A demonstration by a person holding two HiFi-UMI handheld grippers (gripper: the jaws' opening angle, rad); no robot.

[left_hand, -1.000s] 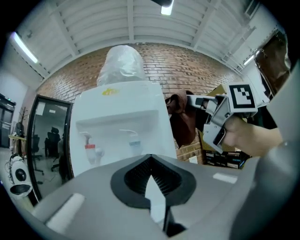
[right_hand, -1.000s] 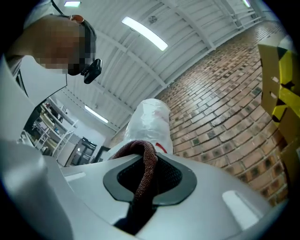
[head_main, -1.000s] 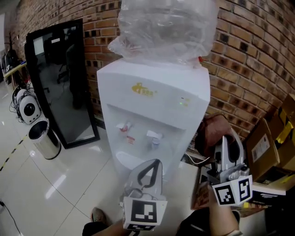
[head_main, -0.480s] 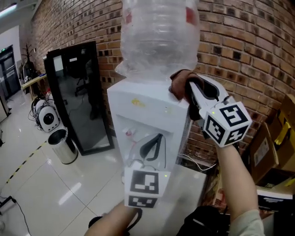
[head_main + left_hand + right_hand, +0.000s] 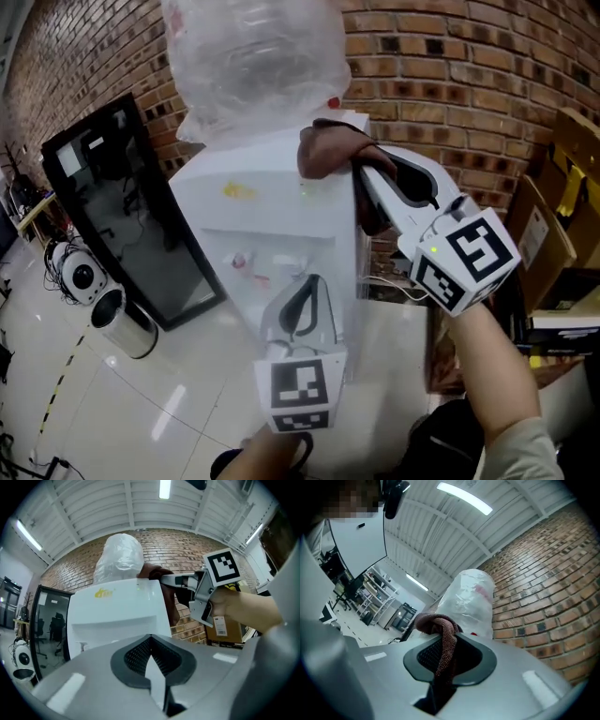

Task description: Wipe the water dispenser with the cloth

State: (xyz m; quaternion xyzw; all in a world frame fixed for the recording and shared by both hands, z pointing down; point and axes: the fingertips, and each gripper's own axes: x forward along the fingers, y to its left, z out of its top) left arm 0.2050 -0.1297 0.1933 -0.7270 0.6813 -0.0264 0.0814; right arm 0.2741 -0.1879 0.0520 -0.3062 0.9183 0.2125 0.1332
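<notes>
Right gripper (image 5: 361,178) was clamped on the brown cloth (image 5: 326,150), with the fabric pinched between the pads and bunched up past the tips. The cloth was at the top right corner of the white water dispenser (image 5: 272,220), just beside the plastic-wrapped bottle (image 5: 248,56). Left gripper (image 5: 309,286) was held level in front of the dispenser's tap recess, jaws together at the tips with nothing in them.

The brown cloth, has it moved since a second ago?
Yes. The cloth went up: it was low beside the water dispenser, on its right side. Now the right tool holds it at the top edge, next to the bottle.
</notes>
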